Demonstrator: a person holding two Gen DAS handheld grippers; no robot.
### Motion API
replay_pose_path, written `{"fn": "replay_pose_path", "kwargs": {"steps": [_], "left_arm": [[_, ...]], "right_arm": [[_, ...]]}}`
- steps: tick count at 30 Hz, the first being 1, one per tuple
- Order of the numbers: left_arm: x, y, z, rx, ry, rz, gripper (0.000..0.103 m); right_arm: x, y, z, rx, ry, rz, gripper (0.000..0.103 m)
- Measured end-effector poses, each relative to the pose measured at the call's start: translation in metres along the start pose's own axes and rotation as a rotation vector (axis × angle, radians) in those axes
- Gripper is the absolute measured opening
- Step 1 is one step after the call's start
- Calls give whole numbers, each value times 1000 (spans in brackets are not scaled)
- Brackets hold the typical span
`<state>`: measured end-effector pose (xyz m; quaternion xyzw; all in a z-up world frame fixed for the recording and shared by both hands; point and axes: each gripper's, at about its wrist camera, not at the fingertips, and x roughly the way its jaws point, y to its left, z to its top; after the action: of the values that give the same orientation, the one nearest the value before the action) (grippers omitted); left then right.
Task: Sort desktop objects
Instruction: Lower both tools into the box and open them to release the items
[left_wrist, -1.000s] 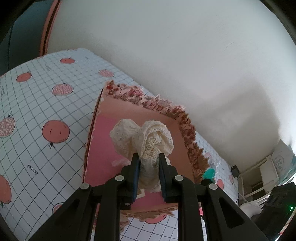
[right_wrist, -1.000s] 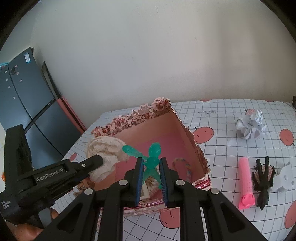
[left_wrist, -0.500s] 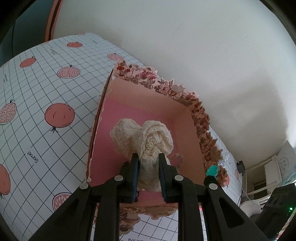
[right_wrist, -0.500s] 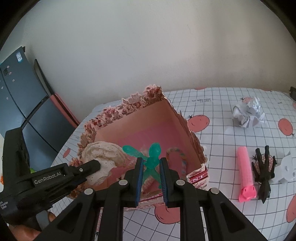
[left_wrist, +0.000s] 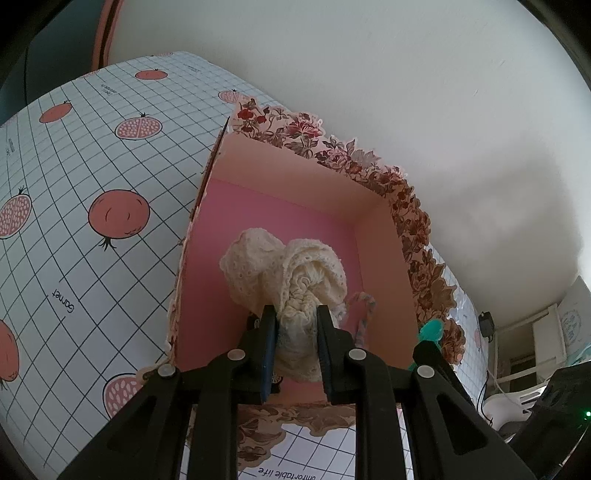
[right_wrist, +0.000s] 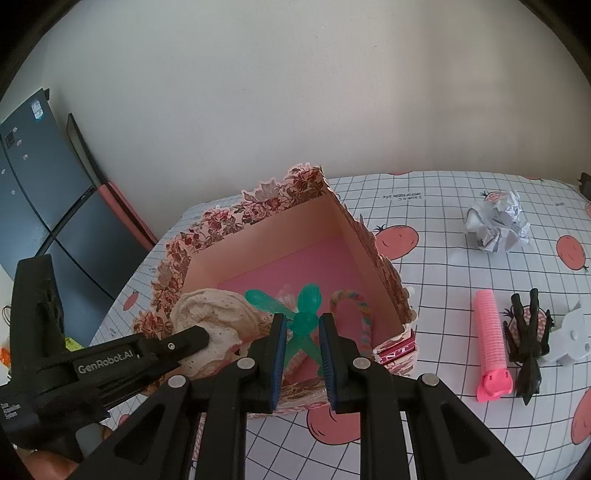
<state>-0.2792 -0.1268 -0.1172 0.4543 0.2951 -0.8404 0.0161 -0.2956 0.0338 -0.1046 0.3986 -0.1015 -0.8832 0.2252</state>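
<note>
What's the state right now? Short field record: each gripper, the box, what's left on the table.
left gripper: shut on cream lace scrunchie, over box
right gripper: shut on green clip, over box
floral box: open, striped loop inside
on the tablecloth: crumpled paper, pink roller, black claw clip, white piece

Readable print on the tablecloth, a gripper and a box

The checked tablecloth (left_wrist: 74, 236) carries the word "Garnet" beside a printed fruit, and near the bottom edge of the left wrist view an upside-down line ending "omfortable life". The side of the left gripper (right_wrist: 207, 338) reads "GenRobot.AI"; smaller white print lower on its body is too small to read. The floral box (right_wrist: 397, 349) shows the pale letters "NT" on its red corner.
</note>
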Motion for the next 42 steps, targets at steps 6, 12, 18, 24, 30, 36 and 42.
{"fn": "replay_pose_path", "kwargs": {"steps": [6,12,18,24,30,36,42], "left_arm": [[2,1,-1,-6,14,3,22],[3,0,-1,-7,18,4,23],[4,-1,-1,-2,23,-5,26],[3,-2,-1,-1,25,-9,28],[0,-5,0,6,18,-10,34],[-6,-10,1,21,3,-1,43],[-11,-13,1,27,-10,16,51]], "right_arm": [[0,0,0,3,0,-1,21],[0,0,0,5,1,2,24],[0,5,-2,-12,-3,11,36],[0,6,-2,-7,-2,18,37],[-1,6,0,2,4,21,38],[-7,6,2,6,-15,23,42],[-14,2,5,13,-29,29,42]]}}
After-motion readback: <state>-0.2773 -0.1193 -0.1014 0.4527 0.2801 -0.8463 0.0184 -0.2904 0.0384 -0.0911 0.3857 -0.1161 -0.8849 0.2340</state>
